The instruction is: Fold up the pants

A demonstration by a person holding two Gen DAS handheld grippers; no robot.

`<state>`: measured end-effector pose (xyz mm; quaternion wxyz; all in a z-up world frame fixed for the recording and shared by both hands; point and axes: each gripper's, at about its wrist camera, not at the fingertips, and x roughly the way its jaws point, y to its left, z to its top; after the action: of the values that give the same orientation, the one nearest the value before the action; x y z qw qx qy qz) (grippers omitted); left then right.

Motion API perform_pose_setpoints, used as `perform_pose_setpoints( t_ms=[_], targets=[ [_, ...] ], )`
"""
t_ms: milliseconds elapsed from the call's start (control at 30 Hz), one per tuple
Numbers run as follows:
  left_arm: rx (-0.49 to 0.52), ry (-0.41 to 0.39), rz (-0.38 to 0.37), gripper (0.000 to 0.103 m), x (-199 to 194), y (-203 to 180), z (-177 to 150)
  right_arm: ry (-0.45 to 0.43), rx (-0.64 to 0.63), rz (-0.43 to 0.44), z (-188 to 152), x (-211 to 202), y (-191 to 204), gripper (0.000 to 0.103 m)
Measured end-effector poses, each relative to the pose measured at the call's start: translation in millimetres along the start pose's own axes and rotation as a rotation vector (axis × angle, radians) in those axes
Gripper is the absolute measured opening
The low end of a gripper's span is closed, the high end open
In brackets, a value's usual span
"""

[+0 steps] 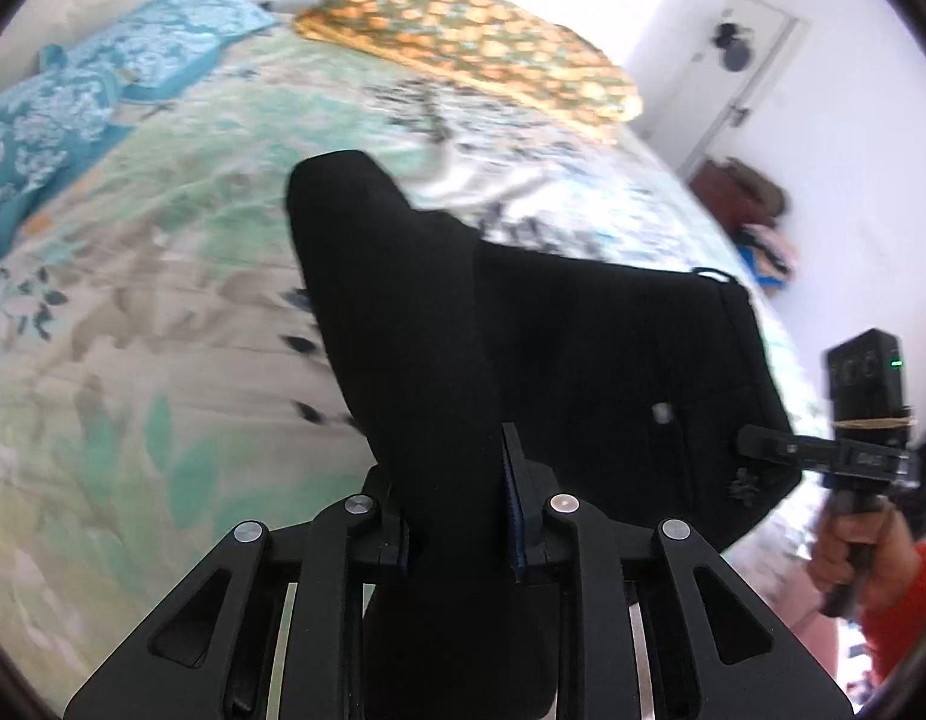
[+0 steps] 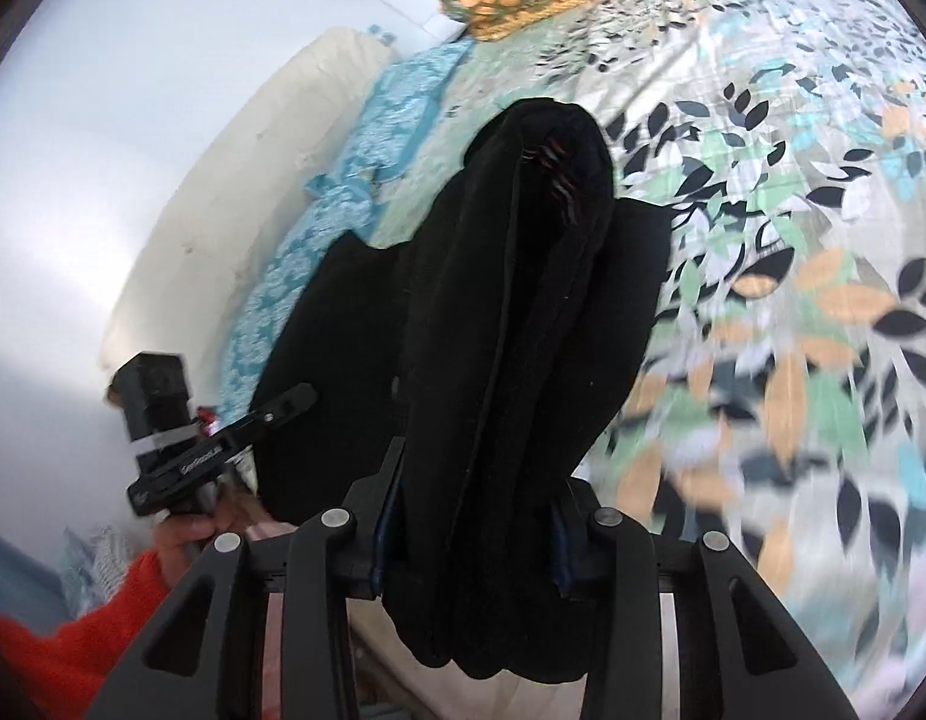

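Over the bed (image 1: 162,324), w/ its leaf-print cover, black pants (image 1: 583,348) hang lifted between both grippers. Left gripper (image 1: 456,498): jaws narrow, pinching a bunched fold of the pants; fabric rises up past the fingertips and drapes right. Right gripper (image 2: 469,516): jaws a bit wider, clamped on a thick, layered wad of the same pants, reddish stitching near its top. In the left view the right gripper (image 1: 763,444) bites the far edge of the cloth, a hand (image 1: 853,546) w/ orange sleeve behind it. Blue pillows (image 1: 90,96) and an orange-dotted folded blanket (image 1: 475,42) lie at the bed's far side. Lower pant part prob. touches the cover; blur hides it.
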<state>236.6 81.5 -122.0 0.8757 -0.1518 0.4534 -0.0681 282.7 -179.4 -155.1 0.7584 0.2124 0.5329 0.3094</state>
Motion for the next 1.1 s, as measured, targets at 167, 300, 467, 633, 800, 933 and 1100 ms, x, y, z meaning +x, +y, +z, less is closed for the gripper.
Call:
perform_pose_setpoints(
  t_ms=[167, 300, 467, 633, 800, 933, 1100],
  targets=[
    [-0.086, 0.069, 0.236, 0.051, 22, 25, -41, 0.001, -0.022, -0.292, -17, 1, -14, 0.052],
    [-0.072, -0.040, 0.273, 0.084, -13, 22, -77, -0.045, -0.110, -0.435, -55, -36, -7, 0.102],
    [0.023, -0.067, 0.281, 0.097, -28, -11, -78, -0.110, -0.119, -0.601, -79, -59, 17, 0.103],
    [0.075, -0.063, 0.247, 0.101, -53, -49, -64, -0.216, -0.139, -0.656, -91, -64, 66, 0.103],
    [0.089, -0.116, 0.284, 0.102, -86, -68, -66, -0.291, -0.262, -0.659, -113, -60, 122, 0.103],
    [0.062, -0.135, 0.326, 0.102, -101, -71, -80, -0.293, -0.330, -0.663, -125, -50, 143, 0.103],
    [0.090, -0.149, 0.372, 0.102, -110, -76, -94, -0.295, -0.341, -0.679, -131, -52, 150, 0.103]
  ],
)
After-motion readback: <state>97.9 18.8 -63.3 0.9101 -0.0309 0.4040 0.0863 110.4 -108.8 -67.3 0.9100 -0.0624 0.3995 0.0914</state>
